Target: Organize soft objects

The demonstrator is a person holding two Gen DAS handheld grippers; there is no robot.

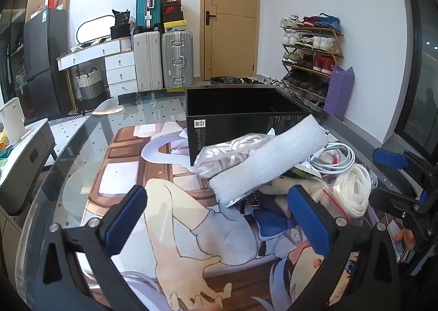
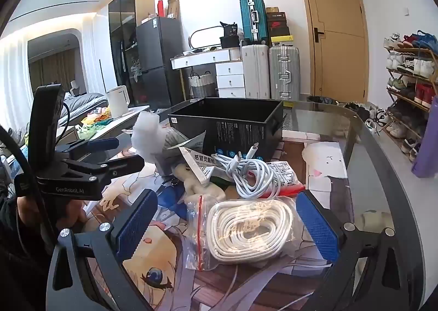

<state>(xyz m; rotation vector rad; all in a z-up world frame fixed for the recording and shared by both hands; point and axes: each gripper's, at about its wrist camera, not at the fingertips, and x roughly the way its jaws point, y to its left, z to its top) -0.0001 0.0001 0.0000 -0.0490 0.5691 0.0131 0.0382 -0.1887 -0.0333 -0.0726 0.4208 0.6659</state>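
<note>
An open black box (image 1: 241, 116) (image 2: 232, 122) stands on the glass table. In front of it lies a pile: a white foam block (image 1: 268, 157) (image 2: 147, 133), a bagged grey-white cloth (image 1: 227, 155), a white charging cable (image 1: 334, 159) (image 2: 251, 174), a medicine sachet (image 2: 202, 163), a cream plush toy (image 2: 197, 188) and a bagged coil of white rope (image 1: 353, 190) (image 2: 249, 231). My left gripper (image 1: 221, 220) is open and empty, just before the foam block. My right gripper (image 2: 224, 226) is open, its pads either side of the rope bag.
An anime-print mat (image 1: 169, 209) lies under the glass. The table edge (image 2: 383, 174) curves on the right, with a purple mat roll (image 2: 427, 144) and shoe rack (image 2: 410, 86) beyond. Suitcases (image 1: 164, 62) and a door stand behind. A side table with a kettle (image 1: 11, 119) is on the left.
</note>
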